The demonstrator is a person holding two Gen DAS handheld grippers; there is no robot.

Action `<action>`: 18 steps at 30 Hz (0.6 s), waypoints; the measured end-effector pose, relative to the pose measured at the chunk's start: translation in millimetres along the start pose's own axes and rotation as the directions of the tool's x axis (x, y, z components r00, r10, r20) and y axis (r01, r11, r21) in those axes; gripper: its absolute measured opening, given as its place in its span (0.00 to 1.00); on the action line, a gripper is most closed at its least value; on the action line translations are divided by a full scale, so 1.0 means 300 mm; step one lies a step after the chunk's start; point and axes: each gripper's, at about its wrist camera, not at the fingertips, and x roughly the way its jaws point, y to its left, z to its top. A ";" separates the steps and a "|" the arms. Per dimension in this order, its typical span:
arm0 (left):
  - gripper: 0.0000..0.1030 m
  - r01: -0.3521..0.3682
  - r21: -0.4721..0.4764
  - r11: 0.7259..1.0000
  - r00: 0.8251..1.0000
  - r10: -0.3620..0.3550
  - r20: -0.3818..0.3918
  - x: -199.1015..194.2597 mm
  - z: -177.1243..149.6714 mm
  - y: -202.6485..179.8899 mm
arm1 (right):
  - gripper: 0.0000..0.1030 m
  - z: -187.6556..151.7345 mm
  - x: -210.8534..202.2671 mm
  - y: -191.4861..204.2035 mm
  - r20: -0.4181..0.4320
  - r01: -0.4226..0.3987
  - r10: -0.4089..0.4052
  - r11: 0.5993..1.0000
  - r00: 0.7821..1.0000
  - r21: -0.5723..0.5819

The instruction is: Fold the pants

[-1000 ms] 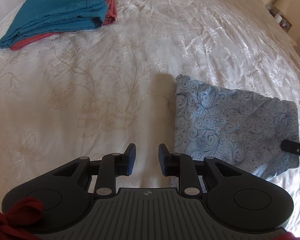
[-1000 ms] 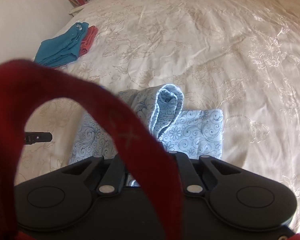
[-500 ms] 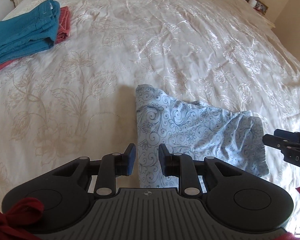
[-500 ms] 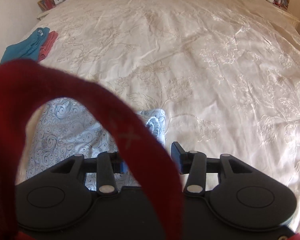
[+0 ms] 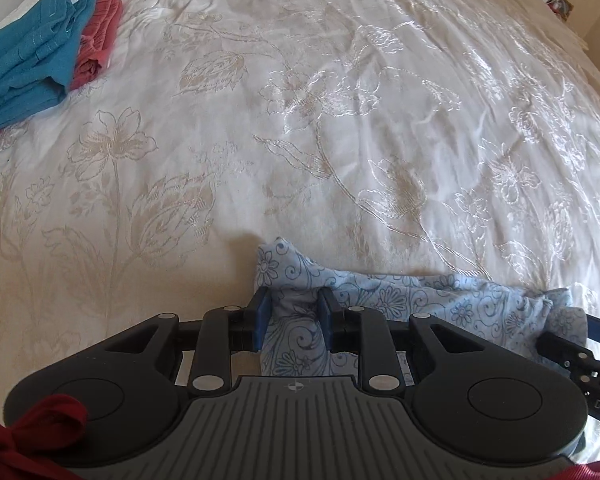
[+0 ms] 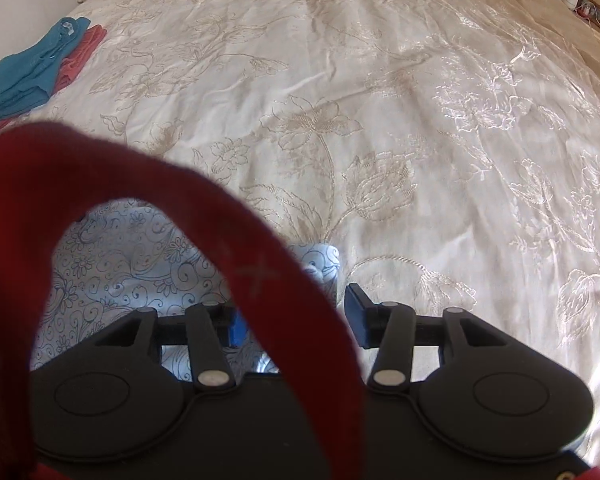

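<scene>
Pants (image 5: 380,300) now between left fingers (image 5: 260,316), seemingly unclamped.

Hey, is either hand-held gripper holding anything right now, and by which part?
Neither visibly grips. Both stand open around the patterned blue pants: left hand-held gripper at one end, right hand-held gripper at the other.

The only legible lettering is "DAS", in pale capitals on the black body of the right gripper (image 5: 580,344) at the right edge of the left wrist view, cut off by the frame.
</scene>
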 end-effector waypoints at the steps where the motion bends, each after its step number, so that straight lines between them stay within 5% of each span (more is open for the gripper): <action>1: 0.30 -0.001 -0.006 1.000 1.000 0.001 -0.001 0.006 0.007 0.008 | 0.55 -0.005 0.006 -0.009 -0.002 -0.006 0.006 1.000 1.000 0.011; 10: 0.33 0.029 -0.032 0.999 1.000 -0.029 -0.001 0.024 0.035 0.058 | 0.60 -0.015 0.017 -0.095 -0.009 -0.051 0.053 0.985 0.999 0.167; 18: 0.33 0.051 -0.027 0.998 0.998 -0.050 0.047 -0.132 -0.028 0.094 | 0.61 -0.030 -0.084 -0.073 0.040 -0.100 0.095 0.983 0.995 0.155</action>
